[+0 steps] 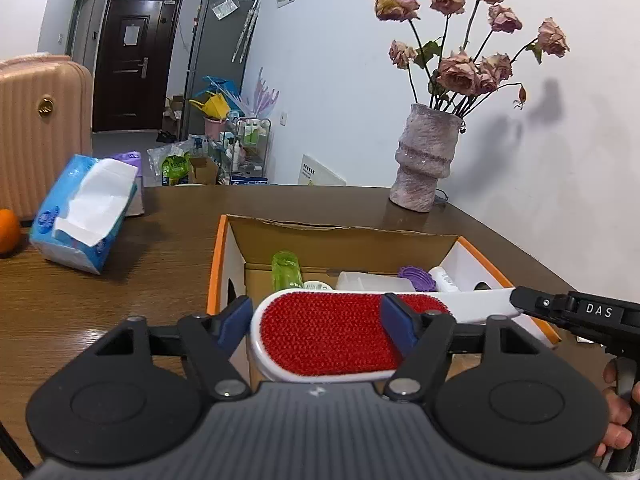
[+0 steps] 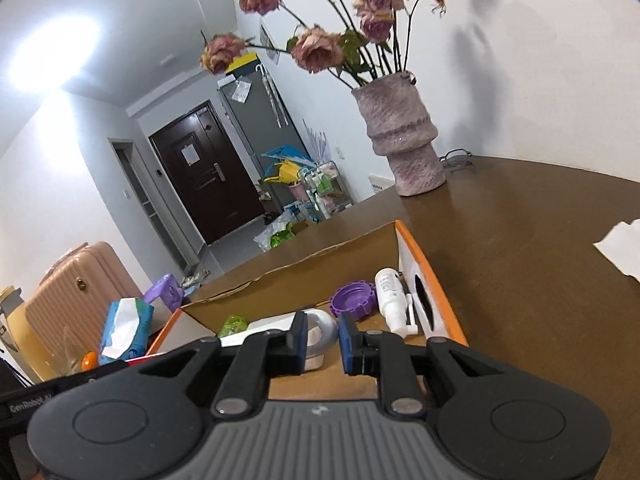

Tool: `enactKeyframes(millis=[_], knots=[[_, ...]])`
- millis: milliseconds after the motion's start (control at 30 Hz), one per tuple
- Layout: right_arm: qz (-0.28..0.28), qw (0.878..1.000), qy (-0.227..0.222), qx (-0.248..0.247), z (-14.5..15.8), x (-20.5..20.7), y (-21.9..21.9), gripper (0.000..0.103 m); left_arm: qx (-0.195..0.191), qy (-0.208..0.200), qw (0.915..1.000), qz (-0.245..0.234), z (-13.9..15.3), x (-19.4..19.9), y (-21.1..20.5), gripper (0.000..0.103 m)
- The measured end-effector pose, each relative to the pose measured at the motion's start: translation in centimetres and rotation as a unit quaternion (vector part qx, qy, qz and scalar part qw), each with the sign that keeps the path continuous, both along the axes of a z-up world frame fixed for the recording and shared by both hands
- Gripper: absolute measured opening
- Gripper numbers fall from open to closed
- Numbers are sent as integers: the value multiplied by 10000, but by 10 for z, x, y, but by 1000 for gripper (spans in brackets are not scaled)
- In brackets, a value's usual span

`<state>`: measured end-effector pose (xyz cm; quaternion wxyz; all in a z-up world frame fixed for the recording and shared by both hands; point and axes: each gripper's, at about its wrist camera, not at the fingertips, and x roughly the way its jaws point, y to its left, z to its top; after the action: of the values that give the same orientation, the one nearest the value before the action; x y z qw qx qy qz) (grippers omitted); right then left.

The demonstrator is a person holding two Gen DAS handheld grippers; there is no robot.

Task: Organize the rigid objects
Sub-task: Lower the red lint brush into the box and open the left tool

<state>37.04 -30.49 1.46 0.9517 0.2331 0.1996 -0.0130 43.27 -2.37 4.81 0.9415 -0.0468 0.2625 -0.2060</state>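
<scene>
A white lint brush with a red pad (image 1: 328, 336) lies across the near rim of an open cardboard box (image 1: 344, 236) with orange edges. My left gripper (image 1: 316, 320) is open, its blue pads (image 1: 234, 320) on either side of the brush head. My right gripper (image 1: 524, 304) grips the brush's handle end in the left wrist view; in its own view (image 2: 323, 342) its pads stand close around the white handle tip (image 2: 320, 332). Inside the box lie a green bottle (image 1: 286, 270), a purple lid (image 2: 354, 298) and a white tube (image 2: 390, 298).
A pink vase of dried roses (image 1: 426, 156) stands beyond the box by the wall. A blue tissue pack (image 1: 86, 212) and an orange (image 1: 8, 230) lie at the left. A white paper (image 2: 622, 248) lies at the right. A pink suitcase (image 1: 36, 132) stands beyond the table.
</scene>
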Motion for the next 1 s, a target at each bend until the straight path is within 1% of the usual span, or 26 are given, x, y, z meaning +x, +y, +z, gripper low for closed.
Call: enactKeyframes(millis=[33,67,133,167,200,233,267,367,533,767,900,967,1000], knots=[[49,10000,7,-31,-2,4,2,21,2,19,10000,-2,-3,3,0,81],[100,9999,29,-86,-4,8,4,22,35,42,10000,12,-7,6,-1,83],[107,9998,18,-162,-9,12,7,25,234,126,9996,-35,-13,13,-4,84],[93,9998,-28,-148,-11,13,8,27,237,61,9997,-41,-15,13,-3,85],[84,9999,-73,-104,-12,14,7,39,227,15,9997,1,-14,14,-3,85],[62,9999,-114,-61,-14,14,7,49,223,-24,9997,46,-13,14,-2,88],[15,9999,-142,-50,-15,13,7,51,216,-65,9997,54,-12,13,-2,89],[-30,9998,-193,-50,-15,12,5,52,249,-196,9995,60,-8,11,-3,90],[-74,9998,-177,-25,-11,4,-3,52,301,-232,9993,0,-4,4,-8,90],[-33,9996,-239,-139,4,-27,-2,52,229,-357,9991,-90,14,-24,-9,92],[165,9992,-216,-303,13,-48,7,55,164,-454,9988,-110,25,-53,-4,94],[291,9983,-210,-452,18,-60,13,60,183,-491,9986,-119,28,-67,-2,96],[359,9977,-200,-536,20,-67,16,65,220,-525,9983,-110,29,-76,-1,97]])
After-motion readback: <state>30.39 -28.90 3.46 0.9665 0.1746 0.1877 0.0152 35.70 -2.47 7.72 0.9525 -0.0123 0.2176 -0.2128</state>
